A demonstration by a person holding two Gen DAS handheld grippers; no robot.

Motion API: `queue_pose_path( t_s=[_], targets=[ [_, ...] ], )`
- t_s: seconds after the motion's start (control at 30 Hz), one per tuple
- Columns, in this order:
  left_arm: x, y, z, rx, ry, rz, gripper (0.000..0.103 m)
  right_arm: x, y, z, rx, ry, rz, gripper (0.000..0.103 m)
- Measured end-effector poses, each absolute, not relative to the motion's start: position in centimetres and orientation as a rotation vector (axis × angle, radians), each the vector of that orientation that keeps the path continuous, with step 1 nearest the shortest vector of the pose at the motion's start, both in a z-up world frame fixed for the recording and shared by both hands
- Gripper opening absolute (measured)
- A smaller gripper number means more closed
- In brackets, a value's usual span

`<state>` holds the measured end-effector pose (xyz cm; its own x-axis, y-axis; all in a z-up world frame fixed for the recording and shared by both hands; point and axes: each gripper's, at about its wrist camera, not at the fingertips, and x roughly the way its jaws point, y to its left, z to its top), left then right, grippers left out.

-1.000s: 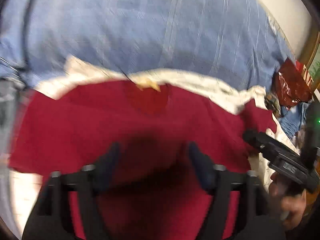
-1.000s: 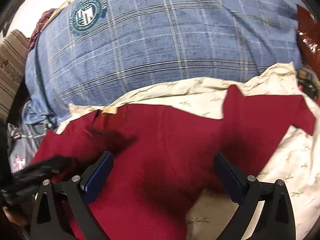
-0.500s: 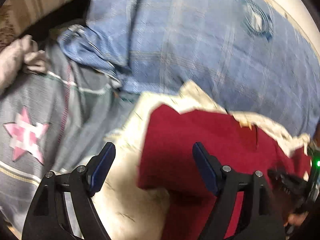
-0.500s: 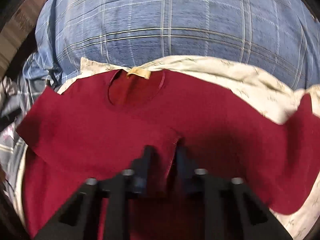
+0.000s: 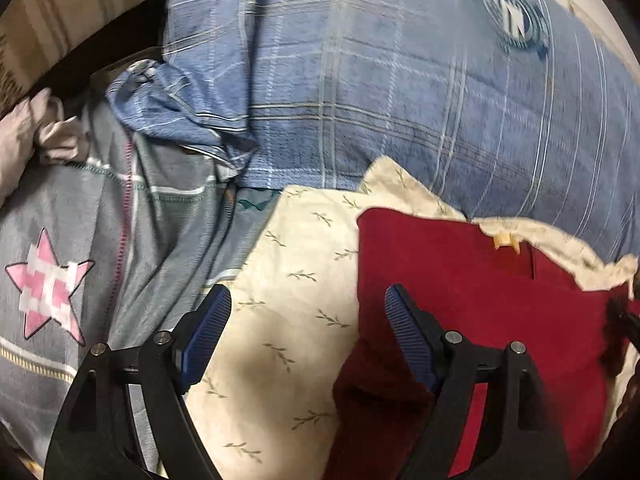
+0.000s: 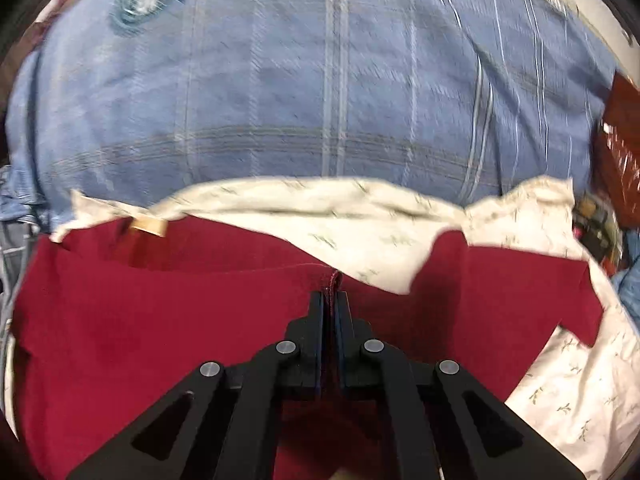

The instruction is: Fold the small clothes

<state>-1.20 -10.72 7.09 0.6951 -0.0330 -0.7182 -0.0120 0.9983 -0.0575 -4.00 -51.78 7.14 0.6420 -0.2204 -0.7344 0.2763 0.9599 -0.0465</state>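
Observation:
A small dark red shirt (image 6: 168,320) lies on a cream leaf-print cloth (image 6: 320,216), its tan neck label (image 6: 150,225) at the far left. My right gripper (image 6: 329,300) is shut on a hemmed edge of the red shirt and holds a fold of it up over the body. The right sleeve (image 6: 520,280) lies spread to the right. In the left wrist view my left gripper (image 5: 308,312) is open and empty above the cream cloth (image 5: 296,280), its right finger over the shirt's left edge (image 5: 480,304).
A blue plaid blanket (image 5: 400,80) with a round crest lies behind the shirt. A grey cloth with a pink star (image 5: 48,276) and bunched blue fabric (image 5: 176,120) lie to the left. A red crinkly packet (image 6: 624,140) sits at the right.
My right gripper closed on the shirt's edge and lifted it across the body. My left gripper swung left off the shirt and now hangs open over the cream cloth.

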Motion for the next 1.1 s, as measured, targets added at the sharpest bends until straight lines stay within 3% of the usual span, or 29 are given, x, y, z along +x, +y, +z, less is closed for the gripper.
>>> queue_pose_path(
  t_s=[0.1, 0.23, 0.4, 0.7, 0.87, 0.93, 1.1],
  targets=[
    [-0.9, -11.9, 6.3, -0.023, 0.821, -0.026, 0.079, -3.7, -52.4, 5.7, 0.078, 0.876, -0.286, 0.012],
    [-0.5, -12.9, 5.0, 0.053, 0.856, 0.005, 0.079, -5.7, -52.5, 7.8, 0.122, 0.806, -0.305, 0.047],
    [-0.1, -13.2, 4.2, 0.064, 0.875, 0.012, 0.080, -5.4, -48.3, 9.3, 0.077, 0.783, -0.118, 0.044],
    [0.3, -13.3, 3.9, 0.072, 0.885, 0.017, 0.083, -0.7, -47.1, 4.1, 0.062, 0.905, -0.128, 0.042],
    [-0.4, -13.2, 5.2, 0.037, 0.850, -0.005, 0.082, -3.0, -45.9, 6.2, 0.027, 0.890, -0.070, 0.045],
    [-0.9, -13.2, 5.9, 0.007, 0.822, -0.030, 0.083, -3.8, -45.7, 6.0, -0.006, 0.890, -0.071, 0.055],
    [-1.7, -14.3, 6.3, 0.018, 0.803, -0.086, 0.083, -4.4, -45.8, 5.1, -0.021, 0.934, -0.087, 0.056]
  ],
)
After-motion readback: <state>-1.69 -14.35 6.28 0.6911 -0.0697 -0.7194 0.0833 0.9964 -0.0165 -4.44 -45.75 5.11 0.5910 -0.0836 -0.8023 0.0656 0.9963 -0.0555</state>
